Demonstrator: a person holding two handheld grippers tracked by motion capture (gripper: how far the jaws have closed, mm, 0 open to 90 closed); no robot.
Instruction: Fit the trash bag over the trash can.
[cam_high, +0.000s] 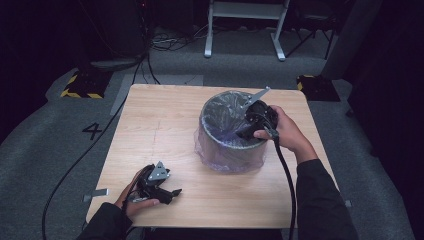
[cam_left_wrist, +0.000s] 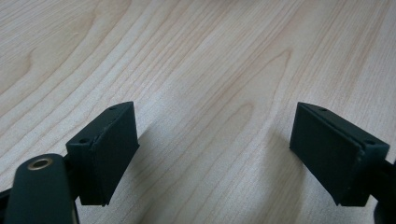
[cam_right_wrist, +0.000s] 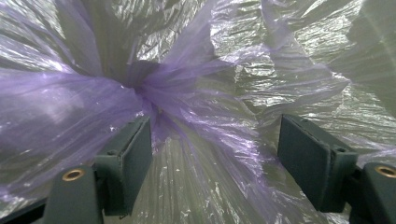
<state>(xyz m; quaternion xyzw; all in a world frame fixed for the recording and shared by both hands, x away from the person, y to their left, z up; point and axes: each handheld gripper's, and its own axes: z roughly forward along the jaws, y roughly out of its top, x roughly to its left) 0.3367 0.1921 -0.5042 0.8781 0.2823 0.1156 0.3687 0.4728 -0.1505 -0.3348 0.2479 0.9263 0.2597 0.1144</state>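
Right gripper (cam_high: 246, 131) is down inside the bin (cam_high: 231, 131), jaws spread, with a gathered fold of the purple bag liner (cam_right_wrist: 154, 88) lying between them against one pad but not pinched, as far as I can see. Bin sits right of centre on the tabletop (cam_high: 160, 130). Left gripper (cam_high: 172, 192) rests near the front-left edge, jaws wide apart over bare wood.
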